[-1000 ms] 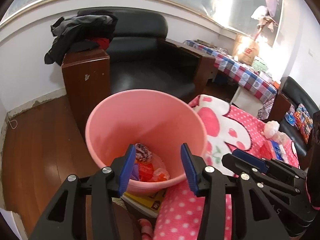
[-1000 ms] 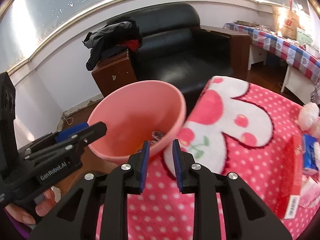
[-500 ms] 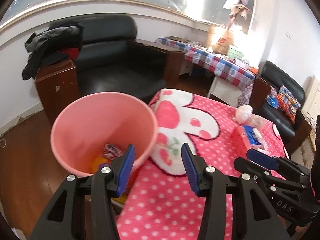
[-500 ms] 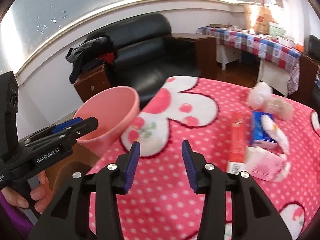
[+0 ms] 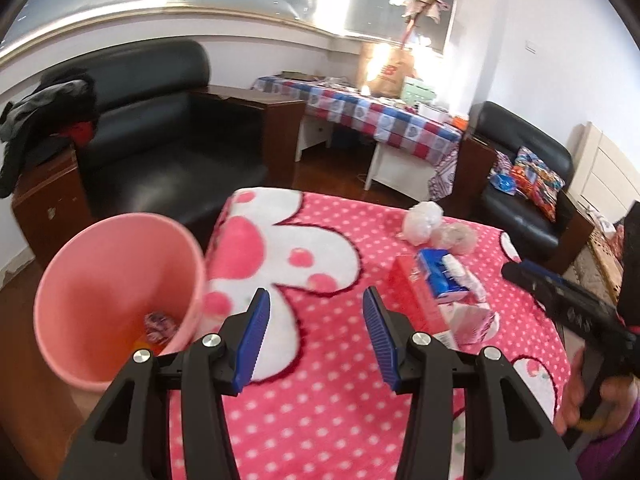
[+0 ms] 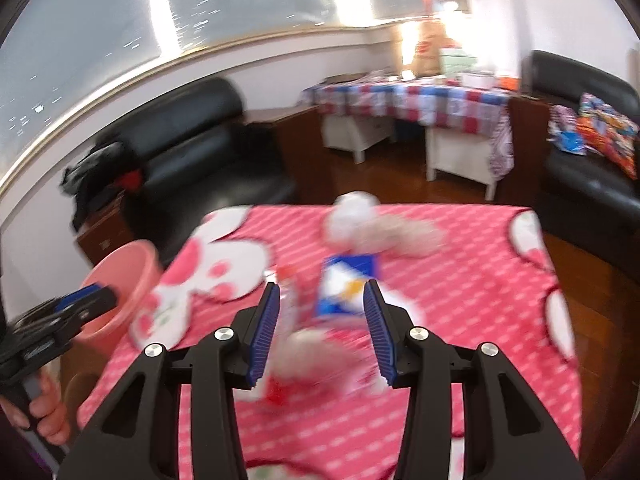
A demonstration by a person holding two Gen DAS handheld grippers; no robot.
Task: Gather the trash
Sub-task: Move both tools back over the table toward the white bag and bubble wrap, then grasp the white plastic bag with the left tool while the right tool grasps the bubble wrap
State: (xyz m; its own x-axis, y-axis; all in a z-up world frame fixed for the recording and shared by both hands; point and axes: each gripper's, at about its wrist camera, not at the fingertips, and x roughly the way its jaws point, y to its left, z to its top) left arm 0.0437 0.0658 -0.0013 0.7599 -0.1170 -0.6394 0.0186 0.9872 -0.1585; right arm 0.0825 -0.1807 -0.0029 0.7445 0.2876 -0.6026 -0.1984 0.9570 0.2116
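Note:
A pink bin [image 5: 112, 280] with wrappers inside stands off the left edge of a table covered by a pink dotted blanket [image 5: 320, 420]. On the blanket lie a red box [image 5: 416, 292], a blue packet [image 5: 440, 276], a pink-white wrapper [image 5: 472, 320] and crumpled clear bags [image 5: 424, 220]. My left gripper [image 5: 316, 336] is open and empty above the blanket, right of the bin. My right gripper [image 6: 320, 332] is open and empty, just in front of the blue packet [image 6: 348, 284] and blurred trash. The bin [image 6: 124, 288] shows at its left.
A black armchair [image 5: 160, 132] with dark clothes on its wooden side stands behind the bin. A checked-cloth table [image 5: 360, 116] and a second black chair [image 5: 520, 184] are at the back right. Wood floor surrounds the table.
Both grippers swung right from the bin toward the trash on the blanket. The right gripper opened wider and now faces the blue packet.

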